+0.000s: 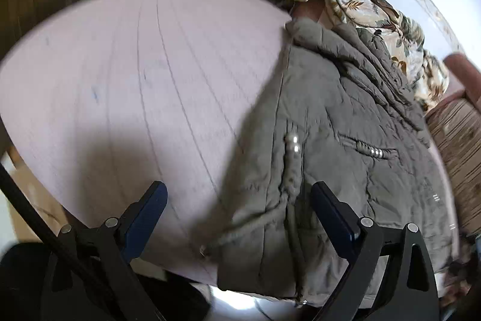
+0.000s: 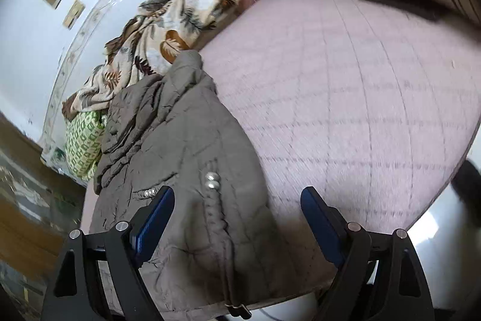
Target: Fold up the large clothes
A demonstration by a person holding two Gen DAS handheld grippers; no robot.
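Observation:
A grey-brown quilted coat (image 1: 339, 122) lies folded lengthwise on the pink bed cover (image 1: 144, 74), its hem hanging over the near edge. In the left wrist view it fills the right half. My left gripper (image 1: 239, 193) hovers open above the coat's left edge, nothing between its fingers. In the right wrist view the coat (image 2: 186, 146) lies at the left on the bed cover (image 2: 345, 98). Above the coat's right edge my right gripper (image 2: 237, 197) stands wide open and holds nothing. Silver snaps (image 2: 212, 181) show on the coat front.
A leaf-print blanket (image 2: 177, 17) and a green patterned cloth (image 2: 82, 140) are bunched along the far side by the white wall. A striped brown cushion (image 1: 460, 152) lies at one end of the bed. Shiny floor (image 2: 436, 218) shows past the near bed edge.

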